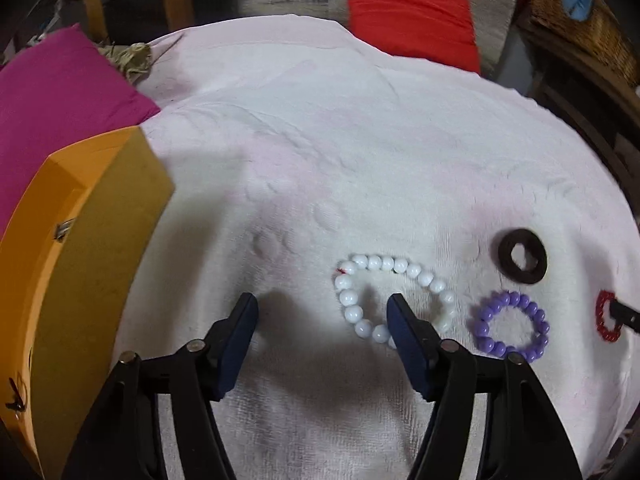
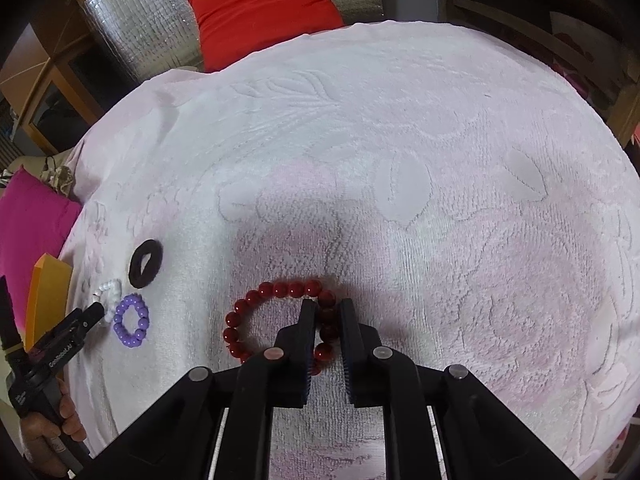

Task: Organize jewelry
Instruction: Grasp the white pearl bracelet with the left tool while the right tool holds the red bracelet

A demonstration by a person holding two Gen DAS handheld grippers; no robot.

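Observation:
My left gripper [image 1: 322,309] is open over the white towel [image 1: 320,140]. Its right finger stands inside the loop of a white bead bracelet [image 1: 352,300], so the loop's left arc lies between the jaws, untouched. To the right lie a purple bead bracelet [image 1: 510,326] and a dark ring [image 1: 522,254]. In the right wrist view my right gripper [image 2: 327,307] is nearly closed on the right side of a red bead bracelet [image 2: 256,300] lying on the towel [image 2: 400,140]. The beads fill the narrow gap.
An orange box [image 1: 80,260] stands at the towel's left edge beside a magenta cushion [image 1: 60,100]. A red cushion [image 1: 408,12] lies beyond the far edge. A hand [image 2: 52,432] holds the left gripper at lower left. Wooden furniture surrounds the towel.

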